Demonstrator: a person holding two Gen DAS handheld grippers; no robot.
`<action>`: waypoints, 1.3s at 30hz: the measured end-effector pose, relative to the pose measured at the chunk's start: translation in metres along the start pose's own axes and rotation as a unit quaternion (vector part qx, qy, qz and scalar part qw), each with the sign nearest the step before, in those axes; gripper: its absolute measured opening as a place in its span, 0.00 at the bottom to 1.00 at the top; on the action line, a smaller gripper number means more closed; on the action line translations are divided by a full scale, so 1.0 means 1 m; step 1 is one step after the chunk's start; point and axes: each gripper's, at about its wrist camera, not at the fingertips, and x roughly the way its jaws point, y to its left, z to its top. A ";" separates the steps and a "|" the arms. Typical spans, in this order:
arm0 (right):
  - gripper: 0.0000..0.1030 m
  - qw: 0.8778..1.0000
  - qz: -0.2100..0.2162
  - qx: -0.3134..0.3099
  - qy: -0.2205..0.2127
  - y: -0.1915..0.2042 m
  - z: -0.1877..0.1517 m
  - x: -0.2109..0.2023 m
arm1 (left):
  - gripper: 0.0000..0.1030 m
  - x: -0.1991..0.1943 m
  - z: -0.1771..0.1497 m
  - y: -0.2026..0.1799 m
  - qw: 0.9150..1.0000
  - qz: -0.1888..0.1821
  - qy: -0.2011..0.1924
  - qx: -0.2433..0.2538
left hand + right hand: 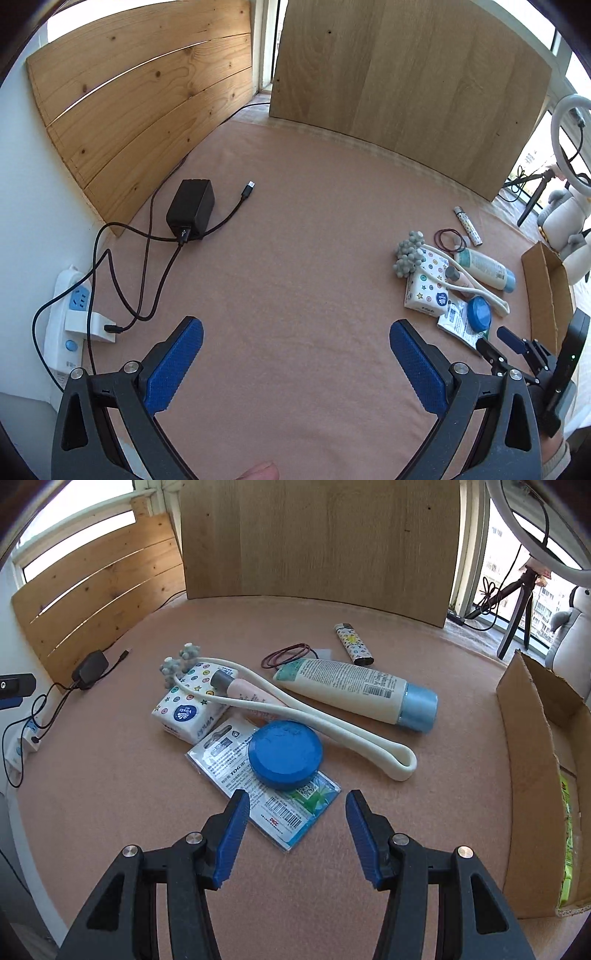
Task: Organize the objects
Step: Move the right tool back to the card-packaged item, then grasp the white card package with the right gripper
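A heap of small items lies on the pink tabletop. In the right wrist view a round blue tin (pixel 284 753) rests on a flat plastic packet (pixel 266 786), beside a tissue pack (pixel 188 709), a cream roller massager (pixel 295 709), a pink tube (pixel 251 694), a cream lotion tube with a blue cap (pixel 354 690), a patterned lighter (pixel 352 644) and dark hair ties (pixel 286 653). My right gripper (pixel 293 805) stands open just short of the packet, holding nothing. My left gripper (pixel 295 332) hangs wide open over bare tabletop, left of the heap (pixel 454 280).
An open cardboard box (pixel 532 775) with something green inside stands at the right. A black charger (pixel 190 206) with cables and a white power strip (pixel 70 314) lie at the left. Wooden boards (pixel 406 81) lean along the back; a ring light (pixel 532 528) stands beyond.
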 end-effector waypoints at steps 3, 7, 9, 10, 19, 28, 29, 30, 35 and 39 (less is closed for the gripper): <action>0.49 1.000 0.001 -0.021 0.010 0.006 0.001 0.011 | 0.99 -0.002 -0.003 0.008 1.000 0.001 0.000 -0.008; 0.54 0.998 0.053 -0.032 0.006 -0.010 0.010 0.021 | 0.99 -0.002 -0.004 0.017 1.000 0.006 0.002 -0.019; 0.66 0.995 0.088 -0.047 0.009 -0.015 0.012 0.024 | 0.99 0.000 -0.004 0.020 1.000 0.006 0.004 -0.023; 0.67 0.994 0.090 -0.061 0.013 -0.015 0.012 0.024 | 0.99 0.002 -0.003 0.020 1.000 0.005 0.005 -0.024; 0.68 0.980 0.161 -0.107 0.039 0.031 -0.008 0.000 | 0.99 0.006 -0.005 0.006 1.000 -0.009 0.011 -0.011; 0.67 0.991 0.096 -0.093 -0.004 0.039 0.016 0.023 | 0.99 0.011 -0.010 -0.004 1.000 -0.016 0.023 -0.001; 0.67 0.992 0.097 -0.082 -0.002 0.032 0.016 0.023 | 0.99 0.013 -0.012 -0.004 0.999 -0.018 0.028 -0.003; 0.67 0.991 0.108 -0.076 0.003 0.027 0.016 0.022 | 0.99 0.015 -0.013 -0.004 0.999 -0.022 0.035 -0.007; 0.67 0.985 0.110 -0.128 0.033 0.041 -0.007 0.017 | 0.99 0.027 -0.018 -0.003 0.997 -0.039 0.061 -0.027; 0.63 0.989 0.068 -0.129 0.012 0.054 -0.017 0.017 | 0.99 0.043 -0.022 -0.014 0.993 -0.065 0.094 -0.035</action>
